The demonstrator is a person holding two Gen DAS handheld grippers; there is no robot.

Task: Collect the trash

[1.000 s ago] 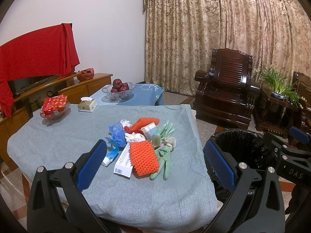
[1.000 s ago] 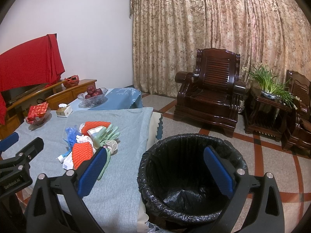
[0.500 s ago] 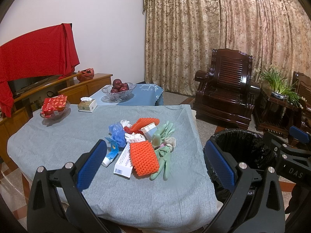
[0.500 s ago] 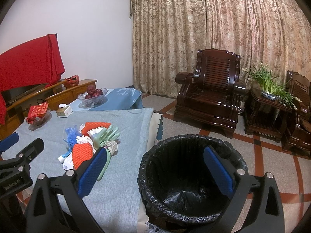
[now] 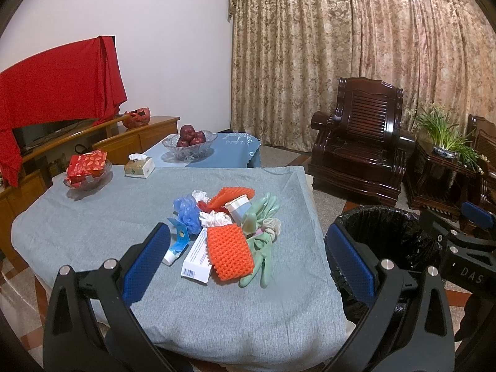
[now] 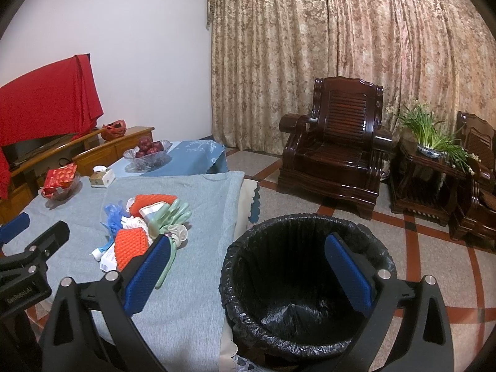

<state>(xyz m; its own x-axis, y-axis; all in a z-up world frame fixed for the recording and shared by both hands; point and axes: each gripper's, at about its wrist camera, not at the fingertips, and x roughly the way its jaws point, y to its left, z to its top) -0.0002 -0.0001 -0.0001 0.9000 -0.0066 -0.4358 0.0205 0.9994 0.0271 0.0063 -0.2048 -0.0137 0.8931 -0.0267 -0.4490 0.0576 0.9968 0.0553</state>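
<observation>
Left gripper (image 5: 248, 263): fingers spread wide, holding nothing, aimed at the pile from the table's near edge, probably ready for a first pick.
Right gripper (image 6: 248, 276): fingers spread, empty, hanging above the bin.
Trash pile (image 5: 228, 223): heaped mid-table toward the right edge; orange scrubber (image 5: 229, 252), green gloves (image 5: 260, 232), white box (image 5: 198, 255), blue puff (image 5: 187, 214).
Bin (image 6: 305, 282): black-lined, on the floor just beside the table's right edge, likely so drops are short.
Progress: bin looks empty; nothing collected.
</observation>
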